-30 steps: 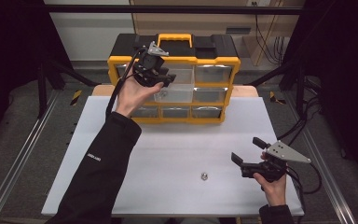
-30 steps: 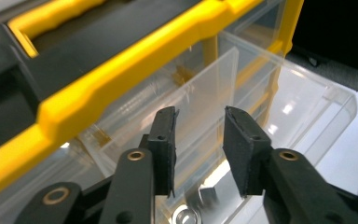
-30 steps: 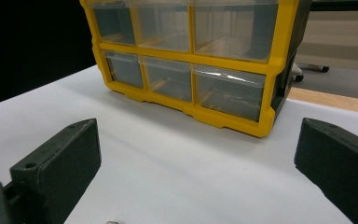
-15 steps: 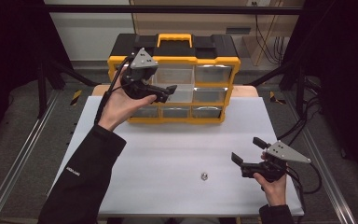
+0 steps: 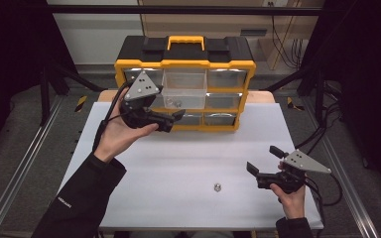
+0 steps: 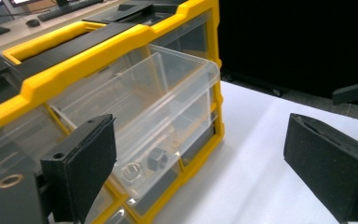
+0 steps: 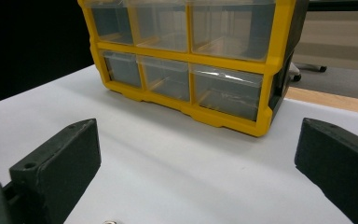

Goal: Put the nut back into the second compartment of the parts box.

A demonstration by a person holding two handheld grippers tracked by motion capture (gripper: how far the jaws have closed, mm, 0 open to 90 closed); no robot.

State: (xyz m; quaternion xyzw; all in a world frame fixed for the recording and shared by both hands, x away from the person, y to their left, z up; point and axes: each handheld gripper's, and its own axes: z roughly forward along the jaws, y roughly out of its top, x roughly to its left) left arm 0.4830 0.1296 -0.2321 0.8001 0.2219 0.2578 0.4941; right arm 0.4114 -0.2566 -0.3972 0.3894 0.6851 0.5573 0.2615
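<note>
The clear plastic drawer (image 5: 184,89) stands pulled out toward the near side from the top row's middle slot of the yellow-and-black organizer (image 5: 184,82), which sits at the far edge of the table. It is level and open-topped, with a few small metal parts (image 6: 142,168) lying on its floor near the front wall. A small metal nut (image 5: 217,187) lies alone on the white tabletop, well nearer and to the right.

Organiser case (image 5: 185,63): glossy yellow and matt black plastic. Pulled-out drawer (image 6: 168,112): clear, smooth plastic, glossy. Nut (image 5: 217,187): bright metal. Desk (image 5: 188,163): matt white, smooth. Fingers (image 6: 81,168): matt black, finely grained pads noted.
</note>
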